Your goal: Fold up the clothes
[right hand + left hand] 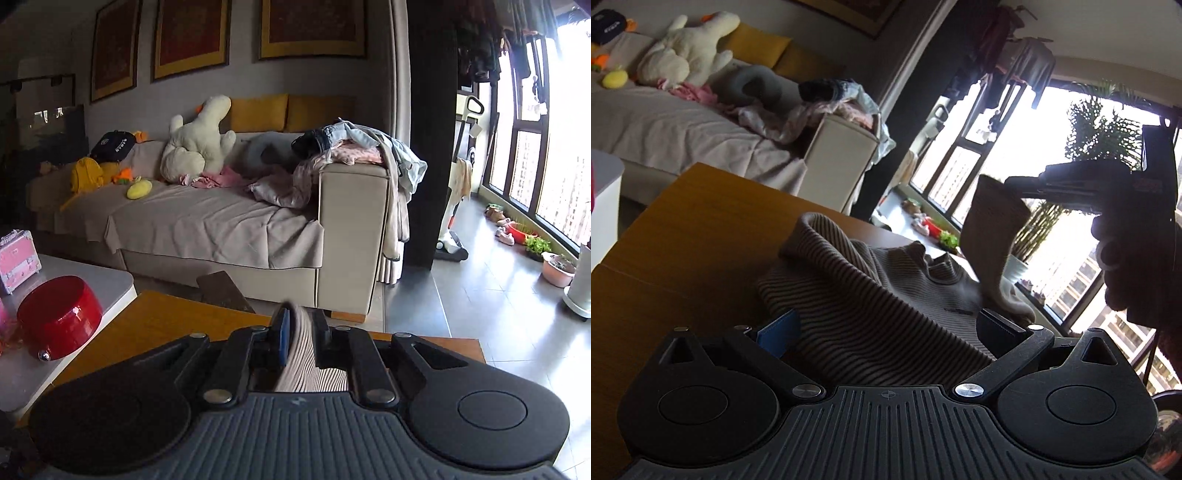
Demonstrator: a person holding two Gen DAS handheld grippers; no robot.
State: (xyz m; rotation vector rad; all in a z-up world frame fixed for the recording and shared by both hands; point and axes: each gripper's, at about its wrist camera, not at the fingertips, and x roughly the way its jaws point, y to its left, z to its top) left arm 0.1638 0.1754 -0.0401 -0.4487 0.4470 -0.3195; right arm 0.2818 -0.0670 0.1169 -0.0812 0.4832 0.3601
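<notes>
right gripper [300, 332] lifts striped sweater [871, 314] sleeve (left gripper [886, 328] spread).

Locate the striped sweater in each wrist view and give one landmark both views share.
Left wrist: the striped sweater lies heaped on the wooden table, centre frame, one sleeve lifted at right by the right gripper.
Right wrist: only a pinched fold shows, bottom centre, between the jaws.
Shared landmark: the white plush toy on the sofa.

The wooden table [694, 229] lies bare along its left edge and far left corner. The striped sweater [871, 295] heaps across its middle toward the far right edge, one sleeve [990, 229] raised there.
</notes>
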